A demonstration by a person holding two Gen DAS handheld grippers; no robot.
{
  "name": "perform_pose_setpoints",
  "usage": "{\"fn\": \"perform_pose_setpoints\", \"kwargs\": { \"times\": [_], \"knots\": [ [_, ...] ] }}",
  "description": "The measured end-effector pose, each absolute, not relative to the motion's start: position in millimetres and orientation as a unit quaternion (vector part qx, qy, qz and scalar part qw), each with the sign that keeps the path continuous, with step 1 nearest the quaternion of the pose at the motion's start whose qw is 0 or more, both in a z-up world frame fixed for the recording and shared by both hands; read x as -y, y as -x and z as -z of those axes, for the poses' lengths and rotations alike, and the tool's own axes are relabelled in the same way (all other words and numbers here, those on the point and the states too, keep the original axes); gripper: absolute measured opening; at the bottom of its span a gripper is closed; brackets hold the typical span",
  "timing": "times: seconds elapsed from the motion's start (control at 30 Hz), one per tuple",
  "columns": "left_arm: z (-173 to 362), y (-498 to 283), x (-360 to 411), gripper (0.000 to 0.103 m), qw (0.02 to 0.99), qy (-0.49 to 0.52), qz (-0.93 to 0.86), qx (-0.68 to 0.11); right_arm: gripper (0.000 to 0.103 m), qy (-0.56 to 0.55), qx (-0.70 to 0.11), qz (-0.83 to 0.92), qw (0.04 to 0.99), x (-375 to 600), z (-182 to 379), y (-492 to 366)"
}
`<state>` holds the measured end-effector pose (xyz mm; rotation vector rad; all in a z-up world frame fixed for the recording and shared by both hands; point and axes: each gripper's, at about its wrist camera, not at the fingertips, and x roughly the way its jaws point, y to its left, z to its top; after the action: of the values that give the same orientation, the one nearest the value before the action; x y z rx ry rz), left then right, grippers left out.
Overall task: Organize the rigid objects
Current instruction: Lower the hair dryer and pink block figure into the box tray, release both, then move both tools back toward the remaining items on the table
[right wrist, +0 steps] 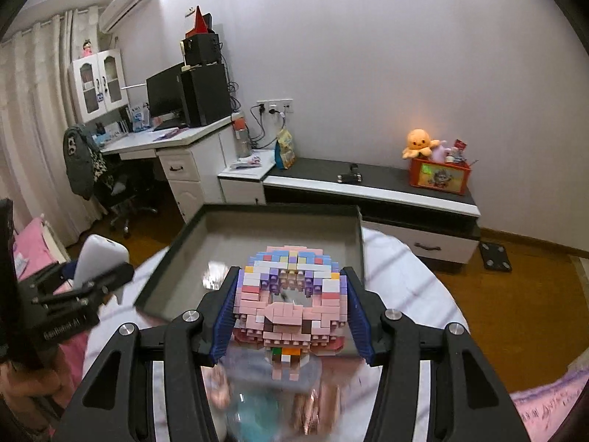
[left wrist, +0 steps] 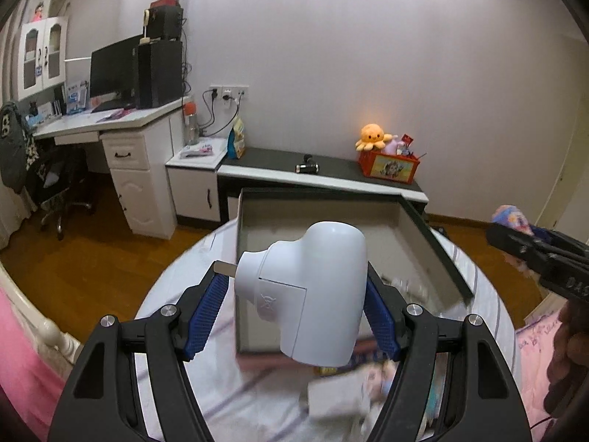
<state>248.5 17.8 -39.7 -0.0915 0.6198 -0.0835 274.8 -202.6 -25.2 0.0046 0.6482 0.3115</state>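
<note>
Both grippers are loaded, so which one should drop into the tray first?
Probably the right gripper: its brick figure already hangs over the grey tray. The left gripper holds the white plug nearer the tray's front edge.

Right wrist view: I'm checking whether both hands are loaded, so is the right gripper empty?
No, the right gripper is shut on a pastel brick model, held between its blue fingers above the tray.

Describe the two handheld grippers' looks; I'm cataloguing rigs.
Both the left gripper and right gripper have matte black angular frames with triangular cutouts, round silver bolts, and ribbed blue pads. White lettering marks their black bodies.
</note>
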Motion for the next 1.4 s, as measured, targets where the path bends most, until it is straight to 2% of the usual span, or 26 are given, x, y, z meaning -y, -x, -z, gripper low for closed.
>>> {"fn": "perform_pose_setpoints", "kwargs": {
  "times": [0.23,0.63,0.67,0.7,0.73,0.77,0.8,0.83,0.93,0.97,1.4],
  "knots": [
    [43.3,-299.6,-5.1,0.072,0.948,0.039,0.043,-0.313,0.054,-0.009,-0.362,-0.167,0.917,189.1,50.8,-334.0],
    [85.1,-364.7,13.4,0.073,0.924,0.023,0.047,-0.379,0.055,-0.013,-0.455,-0.178,0.872,179.0,100.3,-395.9],
    [88.8,-367.0,14.1,0.073,0.922,0.019,0.046,-0.383,0.059,-0.021,-0.464,-0.182,0.867,180.5,104.4,-397.9],
    [91.2,-369.1,14.3,0.078,0.921,0.016,0.043,-0.387,0.063,-0.027,-0.467,-0.183,0.864,181.3,106.0,-399.8],
    [92.6,-370.2,14.2,0.081,0.92,0.012,0.039,-0.389,0.074,-0.03,-0.467,-0.178,0.866,184.2,106.1,-399.0],
    [92.6,-369.7,12.0,0.088,0.921,0.011,0.032,-0.388,0.082,-0.028,-0.467,-0.17,0.867,185.9,105.6,-399.3],
    [91.4,-367.9,8.8,0.099,0.923,0.014,0.029,-0.385,0.084,-0.031,-0.466,-0.164,0.869,187.8,104.2,-398.4],
    [89.6,-365.4,6.1,0.103,0.924,0.018,0.027,-0.381,0.085,-0.039,-0.465,-0.166,0.869,190.6,102.7,-397.1],
    [81.3,-355.1,2.3,0.103,0.93,0.012,0.017,-0.367,0.094,-0.049,-0.453,-0.157,0.876,198.1,92.0,-389.7],
    [78.5,-352.3,1.0,0.103,0.931,0.011,0.016,-0.364,0.103,-0.052,-0.446,-0.154,0.88,199.8,86.8,-385.1],
    [38.6,-267.4,-16.5,0.103,0.948,0.039,0.02,-0.316,0.103,-0.065,-0.358,-0.149,0.919,194.4,41.2,-288.8]
  ]
}}
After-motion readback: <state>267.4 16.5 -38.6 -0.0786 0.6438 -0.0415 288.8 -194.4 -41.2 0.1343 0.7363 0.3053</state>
